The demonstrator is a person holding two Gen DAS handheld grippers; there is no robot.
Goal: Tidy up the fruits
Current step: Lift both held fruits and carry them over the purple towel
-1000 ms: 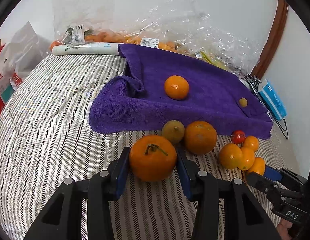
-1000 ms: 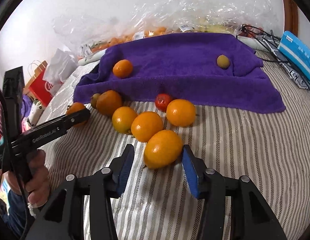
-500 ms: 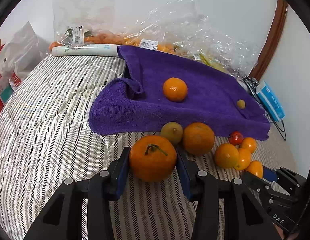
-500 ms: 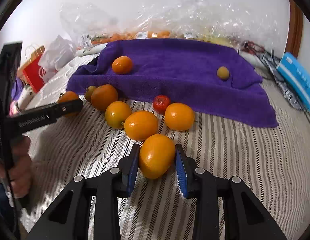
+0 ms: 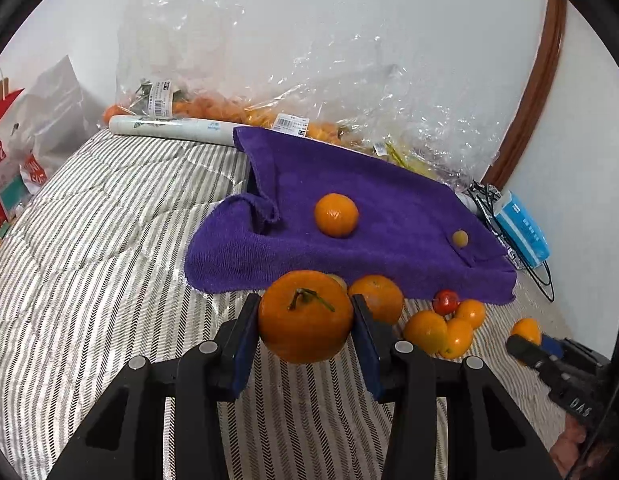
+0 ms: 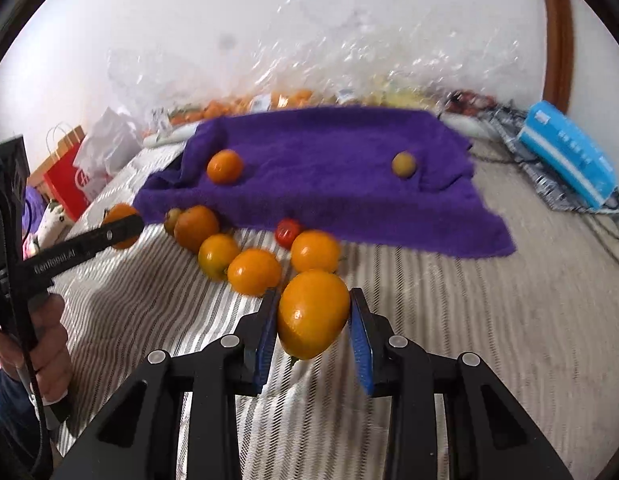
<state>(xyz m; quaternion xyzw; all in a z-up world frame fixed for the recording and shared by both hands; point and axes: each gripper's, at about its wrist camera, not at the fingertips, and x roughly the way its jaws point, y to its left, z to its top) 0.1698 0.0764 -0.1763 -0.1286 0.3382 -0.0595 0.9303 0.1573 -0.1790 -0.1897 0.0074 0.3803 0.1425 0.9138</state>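
Ahead of both grippers lies the purple terry towel [image 5: 389, 216]. The left gripper [image 5: 305, 320] has its jaws closed on a round stemmed orange mandarin [image 5: 305, 316]; the right gripper [image 6: 313, 316] clamps a smooth oval orange fruit [image 6: 313, 312], both lifted near the towel's front edge.

Your left wrist camera sits low and close behind its own fingers, facing the far wall across the striped bedcover [image 5: 89, 280]. Your right wrist camera looks the same way from further right, equally low and near. Both views share the purple towel [image 5: 389, 208] [image 6: 329, 168], the loose oranges before it, and the blue box [image 5: 521, 228] [image 6: 565, 152] at right.
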